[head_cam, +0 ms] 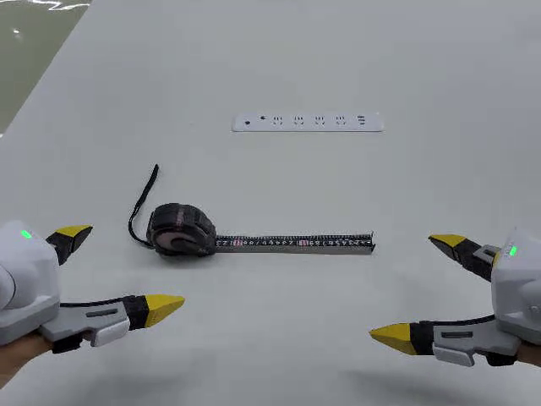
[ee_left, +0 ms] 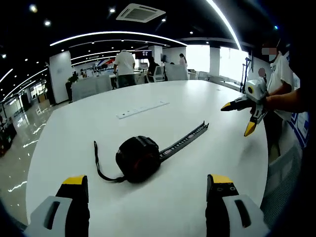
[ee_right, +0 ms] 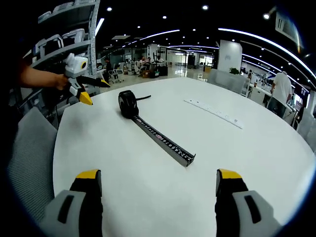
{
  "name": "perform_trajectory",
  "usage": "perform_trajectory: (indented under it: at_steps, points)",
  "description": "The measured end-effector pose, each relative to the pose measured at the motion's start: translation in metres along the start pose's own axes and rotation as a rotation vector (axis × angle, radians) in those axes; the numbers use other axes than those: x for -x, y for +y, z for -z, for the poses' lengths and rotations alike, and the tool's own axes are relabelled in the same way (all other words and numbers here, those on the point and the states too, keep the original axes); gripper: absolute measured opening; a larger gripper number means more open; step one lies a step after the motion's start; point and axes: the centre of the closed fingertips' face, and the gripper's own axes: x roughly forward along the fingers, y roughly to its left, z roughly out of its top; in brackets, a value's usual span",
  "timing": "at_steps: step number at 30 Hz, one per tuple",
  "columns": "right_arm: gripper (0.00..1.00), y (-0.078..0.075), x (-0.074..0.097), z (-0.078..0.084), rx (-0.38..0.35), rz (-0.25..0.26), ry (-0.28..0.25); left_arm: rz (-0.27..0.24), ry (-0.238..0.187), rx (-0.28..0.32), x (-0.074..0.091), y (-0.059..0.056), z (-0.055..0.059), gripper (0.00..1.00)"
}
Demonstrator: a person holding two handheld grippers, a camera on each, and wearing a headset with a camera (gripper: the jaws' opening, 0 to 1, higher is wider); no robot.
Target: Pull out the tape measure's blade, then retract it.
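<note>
A black tape measure [head_cam: 180,229] lies on the white table [head_cam: 279,338], its blade [head_cam: 293,244] pulled out flat to the right and ending in a hook [head_cam: 372,242]. A black wrist strap [head_cam: 140,206] trails off its left side. My left gripper [head_cam: 127,266] hovers open at the lower left, short of the case, with nothing between its yellow-tipped jaws. My right gripper [head_cam: 418,289] hovers open at the lower right, just past the blade's end. The case [ee_left: 138,158] and blade [ee_left: 185,140] lie ahead of the left gripper; the blade [ee_right: 163,140] and case [ee_right: 127,103] lie ahead of the right gripper.
A white power strip [head_cam: 308,122] lies flat further back on the table, also seen as the strip [ee_left: 142,109] and the strip [ee_right: 213,112]. The table's edge [head_cam: 42,76] runs at the upper left. People and desks stand far off in the room.
</note>
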Motion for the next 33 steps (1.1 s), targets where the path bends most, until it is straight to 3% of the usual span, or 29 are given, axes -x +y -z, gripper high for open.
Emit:
perform_trajectory:
  at_steps: [3, 7, 8, 10, 22, 27, 33]
  points:
    - [0.98, 0.001, 0.0, -0.001, -0.001, 0.0, -0.002, -0.001, 0.0, -0.001, 0.0, -0.001, 0.0, 0.96]
    - [0.98, 0.007, -0.001, -0.005, -0.023, 0.024, -0.009, -0.044, -0.014, 0.032, 0.003, -0.004, -0.001, 0.96]
    - [0.97, 0.014, -0.001, -0.008, -0.056, 0.054, -0.022, -0.085, -0.021, 0.077, 0.005, -0.009, 0.0, 0.96]
    - [0.97, 0.019, -0.001, -0.008, -0.065, 0.066, -0.025, -0.093, -0.026, 0.088, 0.005, -0.013, 0.001, 0.96]
    - [0.96, 0.027, -0.001, -0.027, -0.156, 0.188, -0.098, -0.173, -0.063, 0.108, 0.007, -0.029, -0.003, 0.96]
    - [0.96, 0.027, -0.001, -0.029, -0.174, 0.215, -0.103, -0.214, -0.069, 0.124, 0.01, -0.029, -0.004, 0.96]
    - [0.96, 0.029, 0.001, -0.032, -0.188, 0.232, -0.113, -0.235, -0.065, 0.118, 0.01, -0.037, -0.004, 0.96]
